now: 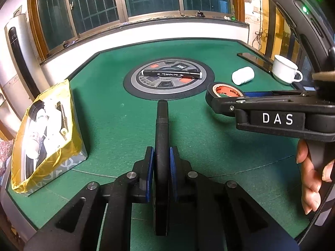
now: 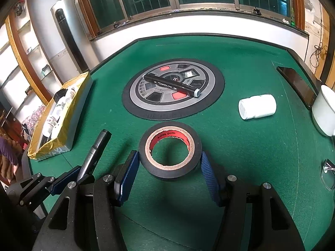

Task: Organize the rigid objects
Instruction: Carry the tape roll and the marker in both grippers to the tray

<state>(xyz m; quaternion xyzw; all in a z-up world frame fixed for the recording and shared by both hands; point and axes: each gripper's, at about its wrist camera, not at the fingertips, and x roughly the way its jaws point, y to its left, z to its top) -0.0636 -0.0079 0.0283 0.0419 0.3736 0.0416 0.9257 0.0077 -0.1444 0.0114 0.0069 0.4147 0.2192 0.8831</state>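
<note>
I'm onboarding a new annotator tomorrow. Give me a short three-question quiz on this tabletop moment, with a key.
1. True or false: the left gripper is shut on a black pen.
2. What lies between the right gripper's pads? A) white bottle B) roll of black tape C) cup
3. Where is the black marker lying?

Key:
1. True.
2. B, the roll of black tape; a gap shows at each pad.
3. On the round panel in the middle of the green table.

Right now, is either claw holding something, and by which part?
The left claw is shut on a black pen, clamping its rear half. The right claw straddles the tape roll; its pads stand clear of it, holding nothing.
</note>
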